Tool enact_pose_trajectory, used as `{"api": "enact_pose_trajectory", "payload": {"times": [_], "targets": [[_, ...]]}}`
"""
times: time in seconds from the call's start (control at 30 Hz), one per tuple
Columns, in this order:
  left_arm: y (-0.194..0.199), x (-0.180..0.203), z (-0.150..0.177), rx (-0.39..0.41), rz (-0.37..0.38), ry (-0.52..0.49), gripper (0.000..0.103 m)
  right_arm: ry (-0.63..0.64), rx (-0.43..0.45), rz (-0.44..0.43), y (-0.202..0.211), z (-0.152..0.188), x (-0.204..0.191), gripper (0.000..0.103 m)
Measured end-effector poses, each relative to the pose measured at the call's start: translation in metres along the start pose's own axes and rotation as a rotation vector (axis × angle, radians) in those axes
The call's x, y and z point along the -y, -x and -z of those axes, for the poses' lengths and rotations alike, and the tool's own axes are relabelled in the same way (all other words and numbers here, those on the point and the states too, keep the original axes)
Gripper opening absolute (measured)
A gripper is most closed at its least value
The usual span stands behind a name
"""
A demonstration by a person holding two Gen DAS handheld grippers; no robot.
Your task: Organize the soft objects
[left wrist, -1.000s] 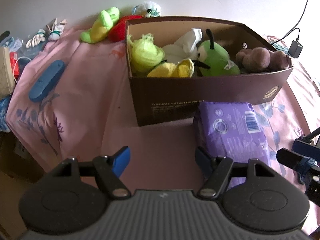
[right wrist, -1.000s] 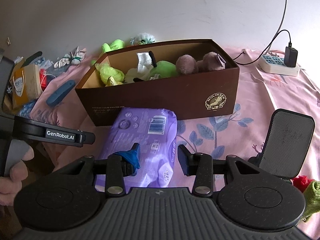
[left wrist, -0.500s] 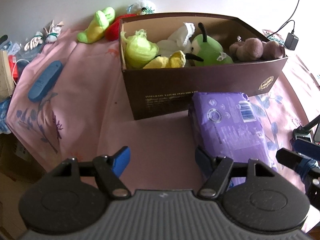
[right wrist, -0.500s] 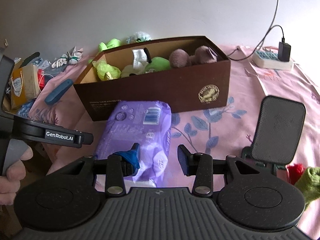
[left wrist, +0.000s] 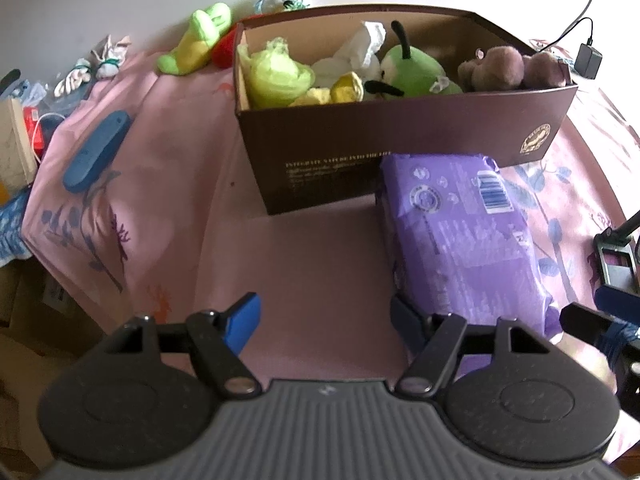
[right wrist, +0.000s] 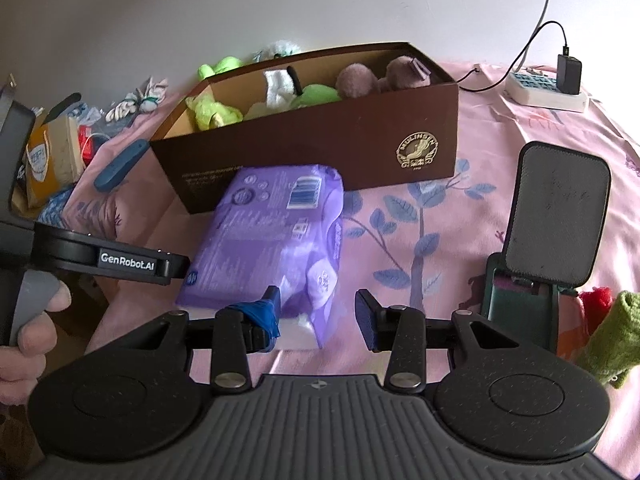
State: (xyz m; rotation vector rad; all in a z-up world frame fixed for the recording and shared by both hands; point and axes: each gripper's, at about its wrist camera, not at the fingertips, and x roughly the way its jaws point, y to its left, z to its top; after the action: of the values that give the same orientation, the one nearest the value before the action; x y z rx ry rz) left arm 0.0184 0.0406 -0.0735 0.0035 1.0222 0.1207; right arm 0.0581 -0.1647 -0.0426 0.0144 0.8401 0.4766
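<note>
Pink bedsheet (left wrist: pixel 312 264), purple pack (right wrist: pixel 272 240) between right tongs (right wrist: pixel 318 314)

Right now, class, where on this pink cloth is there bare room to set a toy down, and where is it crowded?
Free: the cloth bordered by the brown box, the purple pack and the blue case. Crowded: inside the box, and behind its far left corner, where the green plush lies.

— What does the left gripper (left wrist: pixel 324 312) look like?
— Black linkage arms with silver pivot screws, blue fingertip pads, and a ribbed grey housing along the bottom of the frame.
— And the right gripper (right wrist: pixel 318 314)?
— Much the same, though blue tape is wrapped round its left finger. At middle left, a black arm reads "GenRobot.AI" in white.
</note>
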Motion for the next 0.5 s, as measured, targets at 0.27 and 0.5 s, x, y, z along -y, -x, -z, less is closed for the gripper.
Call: {"api": "enact_pose_trajectory", "payload": {"times": [0.27,0.5], "targets": [[-0.001,0.001,0.009,-0.032,0.017,0.006,0.073,-0.011,-0.02,0.003,0.001,0.006,0.005,0.025],[0.004,0.008,0.021,-0.021,0.043,-0.024,0.073,-0.03,-0.039,0.018,0.004,0.013,0.012,0.025]]}}
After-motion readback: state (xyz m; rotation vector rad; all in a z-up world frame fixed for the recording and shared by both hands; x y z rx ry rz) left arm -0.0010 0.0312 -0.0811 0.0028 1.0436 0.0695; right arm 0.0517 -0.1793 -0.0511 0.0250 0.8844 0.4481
